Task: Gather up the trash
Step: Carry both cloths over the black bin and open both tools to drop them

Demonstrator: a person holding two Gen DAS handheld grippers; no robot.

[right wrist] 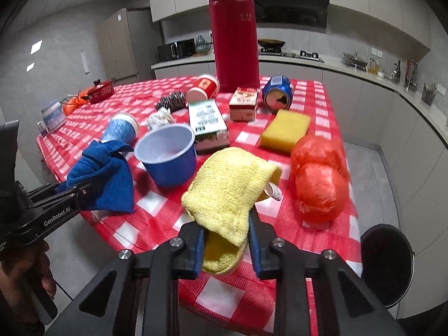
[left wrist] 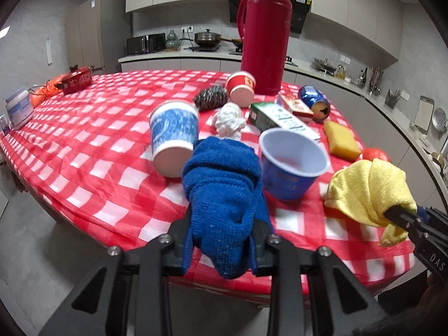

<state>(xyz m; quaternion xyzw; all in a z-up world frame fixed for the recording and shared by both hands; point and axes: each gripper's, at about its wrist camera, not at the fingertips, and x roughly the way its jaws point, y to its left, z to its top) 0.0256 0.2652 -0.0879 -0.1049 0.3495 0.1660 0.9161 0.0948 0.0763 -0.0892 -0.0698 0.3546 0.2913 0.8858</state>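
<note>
Both jaws clamped on cloths over bench.
L jaws pinch blue cloth, R jaws yellow cloth: soft, light, floppy; I grip bunched folds, not loose edges.

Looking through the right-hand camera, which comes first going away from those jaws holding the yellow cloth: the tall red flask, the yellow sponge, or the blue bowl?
1. Blue bowl, just ahead, slightly left.
2. Yellow sponge, farther back, right.
3. Red flask, standing at the table's far end.
</note>
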